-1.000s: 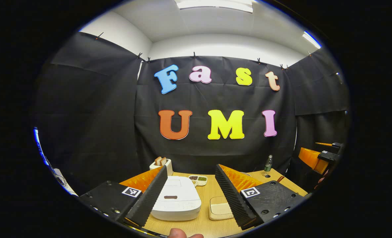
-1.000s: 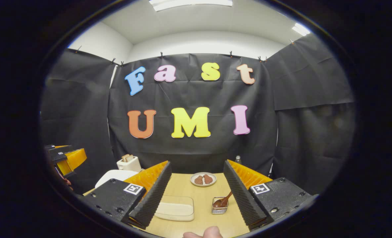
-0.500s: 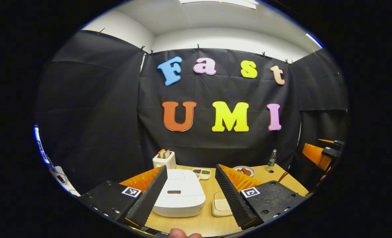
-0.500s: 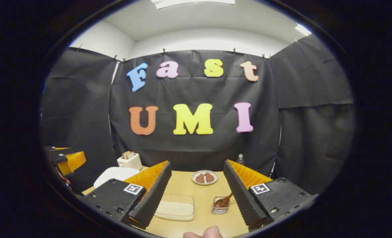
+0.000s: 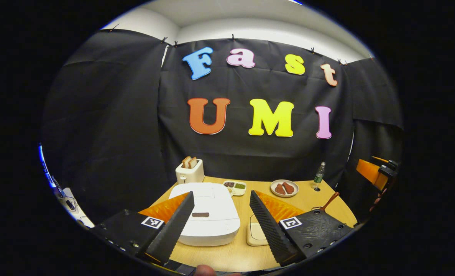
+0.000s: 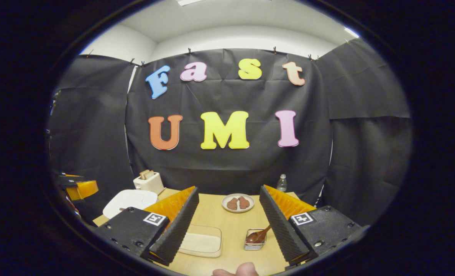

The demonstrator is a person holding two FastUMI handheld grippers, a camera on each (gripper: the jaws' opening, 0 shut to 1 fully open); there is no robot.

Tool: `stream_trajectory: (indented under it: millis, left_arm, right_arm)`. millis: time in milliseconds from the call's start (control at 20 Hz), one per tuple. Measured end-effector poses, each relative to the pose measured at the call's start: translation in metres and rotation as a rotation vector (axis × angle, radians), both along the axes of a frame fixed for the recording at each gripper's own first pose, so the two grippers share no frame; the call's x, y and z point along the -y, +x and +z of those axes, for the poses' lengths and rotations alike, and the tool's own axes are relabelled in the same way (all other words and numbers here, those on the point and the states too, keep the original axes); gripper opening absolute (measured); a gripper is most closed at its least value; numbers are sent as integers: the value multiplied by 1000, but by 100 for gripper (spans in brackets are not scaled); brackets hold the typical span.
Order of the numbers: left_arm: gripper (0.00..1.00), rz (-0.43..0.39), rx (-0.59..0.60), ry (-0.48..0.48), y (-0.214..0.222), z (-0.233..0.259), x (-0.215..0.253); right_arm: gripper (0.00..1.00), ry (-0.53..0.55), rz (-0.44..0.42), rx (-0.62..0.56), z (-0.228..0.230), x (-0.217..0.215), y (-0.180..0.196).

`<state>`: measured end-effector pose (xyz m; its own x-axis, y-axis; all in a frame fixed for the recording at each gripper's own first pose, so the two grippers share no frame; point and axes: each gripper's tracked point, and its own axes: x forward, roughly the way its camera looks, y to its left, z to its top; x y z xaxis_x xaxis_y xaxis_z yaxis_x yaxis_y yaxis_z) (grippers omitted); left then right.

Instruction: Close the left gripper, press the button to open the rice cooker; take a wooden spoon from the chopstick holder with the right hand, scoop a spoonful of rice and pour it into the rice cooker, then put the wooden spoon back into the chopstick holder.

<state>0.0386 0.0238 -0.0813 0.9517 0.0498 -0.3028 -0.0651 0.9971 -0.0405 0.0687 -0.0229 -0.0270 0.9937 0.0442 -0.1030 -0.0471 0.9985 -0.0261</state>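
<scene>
**Inspector:** Both cameras have tipped downward since a second ago; more of the round light-wood table [image 5: 227, 253] shows, and the white rice cooker [image 5: 208, 214] sits fuller in the left gripper view.

**Clerk:** Largest items first?

**Inspector:** Table, then the rice cooker, lid shut, with a small dark button [image 5: 200, 214] on its front. Behind it, a white toaster [image 5: 189, 173] with two slices of bread. Just right of the cooker, a shallow clear rectangular container of white rice [image 6: 204, 243].

**Clerk:** Smaller things?

**Inspector:** A round plate with brown pieces of food [image 6: 238, 203] toward the back; a divided white dish of dark and green grains [image 5: 234, 187] beside the cooker's far corner; a clear plastic bottle [image 6: 282, 183] at the rear edge. The small metal mesh chopstick holder [image 6: 254, 241] stands right of the rice container, with the brown wooden spoon [image 6: 258, 234] in it, handle leaning up and to the right.

**Clerk:** Anything in the way?

**Inspector:** Nothing lies between either tool and the cooker or the holder.

**Clerk:** Grippers?

**Inspector:** Left gripper [image 5: 221, 224] is held above the near table edge, fingers spread wide and empty, the cooker between and beyond them. Right gripper [image 6: 227, 226] likewise gapes empty, short of the rice container and holder. A fingertip [image 6: 237, 270] of the holding hand shows at the bottom edge.
</scene>
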Motion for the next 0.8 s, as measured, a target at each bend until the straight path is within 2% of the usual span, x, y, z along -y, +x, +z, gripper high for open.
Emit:
stream_trajectory:
  millis: [200, 300, 350, 400, 450, 500, 550, 600, 650, 700, 750, 800]
  left_arm:
    - [92, 7, -138, -27, 7, -36, 2]
    - [72, 3, -194, -7, 15, -48, 3]
    - [56, 3, -221, -1, 18, -53, 1]
    - [47, -4, -252, -7, 21, -60, 2]
    - [46, -5, -284, -19, 25, -67, 1]
    - [34, 3, -307, -27, 29, -73, -3]
    - [34, 30, -324, -26, 36, -77, -11]
    - [11, 38, -347, -37, 41, -80, -15]
    - [4, 23, -367, -53, 46, -87, -13]
    - [5, 23, -377, -61, 50, -89, -15]
    - [0, 25, -378, -79, 61, -99, -20]
    - [0, 25, -395, -94, 63, -103, -24]
  right_arm:
    - [100, 10, 6, -7, -5, 11, 24]
    - [100, 15, -4, -15, -10, 21, 34]
    - [100, 20, -10, -23, -14, 24, 37]
    - [100, 25, -15, -32, -18, 29, 41]
    - [100, 29, -23, -39, -21, 33, 44]
    - [100, 34, -30, -47, -23, 38, 47]
    - [100, 36, -36, -54, -26, 41, 50]
    - [100, 37, -41, -59, -28, 43, 53]
    - [100, 36, -47, -62, -30, 46, 55]
    - [100, 35, -53, -66, -31, 49, 56]
    - [100, 34, -58, -70, -34, 51, 57]
    - [100, 34, -64, -76, -35, 54, 59]
